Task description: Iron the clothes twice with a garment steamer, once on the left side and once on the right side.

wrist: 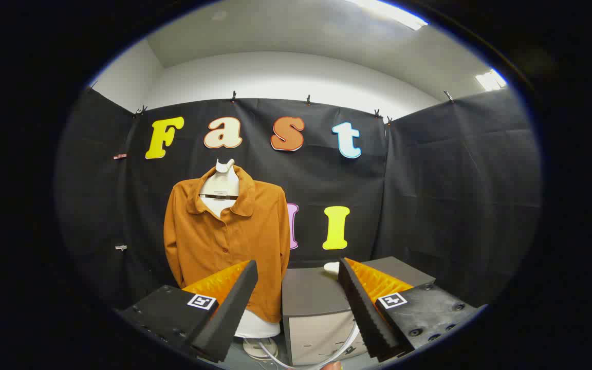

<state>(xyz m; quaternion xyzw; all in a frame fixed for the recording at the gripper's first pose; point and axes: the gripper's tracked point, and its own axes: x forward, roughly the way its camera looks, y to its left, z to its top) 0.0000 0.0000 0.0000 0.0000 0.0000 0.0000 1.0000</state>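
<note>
An orange-brown buttoned shirt (226, 241) hangs on a white mannequin torso (221, 187), beyond my left finger (226, 306). My gripper (296, 280) stands open, with nothing between its two dark ribbed fingers. A small white object (332, 267), partly hidden by my right finger (365, 308), lies on top of a grey cabinet (311, 295) just ahead. I cannot tell whether that object is the steamer. A white cord (321, 357) curves in front of the cabinet, low between the fingers.
The grey cabinet stands to the right of the mannequin, close to the shirt's hem. The mannequin's white base (261, 348) rests on the floor beside it. Black cloth walls (455, 205) close the booth behind and on both sides.
</note>
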